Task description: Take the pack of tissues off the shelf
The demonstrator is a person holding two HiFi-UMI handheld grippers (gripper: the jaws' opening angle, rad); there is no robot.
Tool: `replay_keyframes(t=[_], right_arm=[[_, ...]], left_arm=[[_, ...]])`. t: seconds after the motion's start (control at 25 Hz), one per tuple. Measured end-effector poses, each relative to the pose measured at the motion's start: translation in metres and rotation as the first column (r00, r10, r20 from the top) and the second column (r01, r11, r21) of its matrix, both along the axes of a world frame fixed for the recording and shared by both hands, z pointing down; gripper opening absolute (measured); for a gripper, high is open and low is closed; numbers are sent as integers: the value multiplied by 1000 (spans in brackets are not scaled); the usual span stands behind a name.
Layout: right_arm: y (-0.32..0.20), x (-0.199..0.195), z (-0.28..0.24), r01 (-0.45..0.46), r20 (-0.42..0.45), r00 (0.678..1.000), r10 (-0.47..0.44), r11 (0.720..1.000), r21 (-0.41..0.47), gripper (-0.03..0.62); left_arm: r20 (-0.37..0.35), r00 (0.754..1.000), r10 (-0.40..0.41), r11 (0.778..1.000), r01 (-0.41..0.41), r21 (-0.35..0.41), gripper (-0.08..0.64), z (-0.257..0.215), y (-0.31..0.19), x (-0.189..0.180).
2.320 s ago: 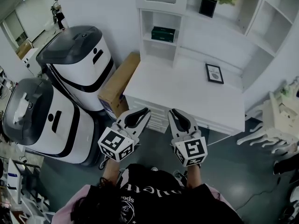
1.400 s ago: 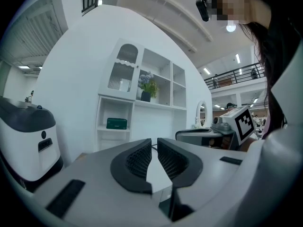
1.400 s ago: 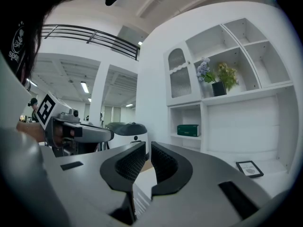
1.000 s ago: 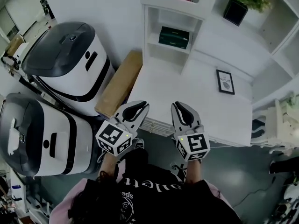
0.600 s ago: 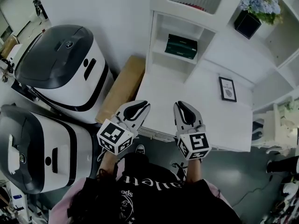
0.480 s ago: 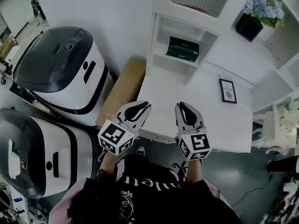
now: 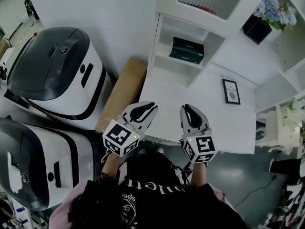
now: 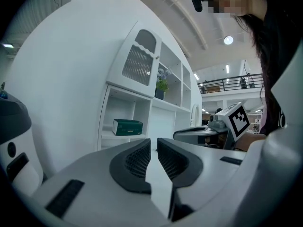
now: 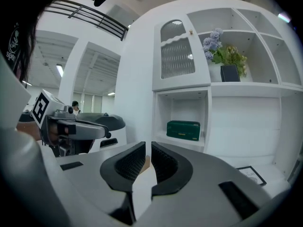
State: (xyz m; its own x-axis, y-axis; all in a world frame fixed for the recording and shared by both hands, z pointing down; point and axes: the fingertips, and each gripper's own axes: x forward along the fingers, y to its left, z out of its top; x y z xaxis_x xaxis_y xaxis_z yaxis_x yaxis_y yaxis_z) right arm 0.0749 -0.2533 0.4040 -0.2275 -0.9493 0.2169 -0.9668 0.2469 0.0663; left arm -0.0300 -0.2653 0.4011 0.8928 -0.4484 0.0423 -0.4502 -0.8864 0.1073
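Observation:
The pack of tissues point(image 7: 187, 50) is a dark green box lying in the lower open compartment of the white shelf unit point(image 7: 164, 18). It also shows in the left gripper view as the tissue pack point(image 8: 128, 126) and in the right gripper view as the tissue pack point(image 9: 183, 130). My left gripper point(image 7: 152, 106) and right gripper point(image 7: 187, 108) hover side by side over the desk's near edge, well short of the pack. Both are shut with nothing between the jaws, as the left gripper point(image 8: 154, 144) and right gripper point(image 9: 148, 148) show in their own views.
The white desk top point(image 7: 200, 104) carries a small framed picture point(image 7: 231, 90). A black pot with blue flowers point(image 7: 264, 20) stands on a higher shelf. A cardboard box point(image 7: 121, 94) and two large white-and-grey machines point(image 7: 57, 70) point(image 7: 33, 166) stand left of the desk; a white chair point(image 7: 279, 128) is at right.
The view has drawn closer to the desk and shelf; the desk edge now lies under the gripper tips. Both grippers stay side by side and shut.

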Motion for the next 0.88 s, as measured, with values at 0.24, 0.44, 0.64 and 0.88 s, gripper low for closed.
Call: replay_keyframes(t=[0.24, 0.44, 0.64, 0.88], right_arm=[[-16, 14, 2, -1, 6, 1000, 1, 1000, -5, 67], [-35, 25, 0, 13, 7, 1000, -13, 1000, -10, 67], [-52, 39, -1, 28, -1, 1000, -28, 1000, -10, 67], [-65, 63, 7, 22, 1, 1000, -22, 999, -30, 67]], left_arm=[[10, 1000, 5, 1000, -5, 16, 49, -1, -18, 17], [23, 1000, -12, 1000, 12, 21, 49, -4, -45, 31], [62, 998, -32, 998, 28, 59, 49, -5, -85, 52], [114, 990, -84, 993, 74, 87, 51, -2, -146, 83]])
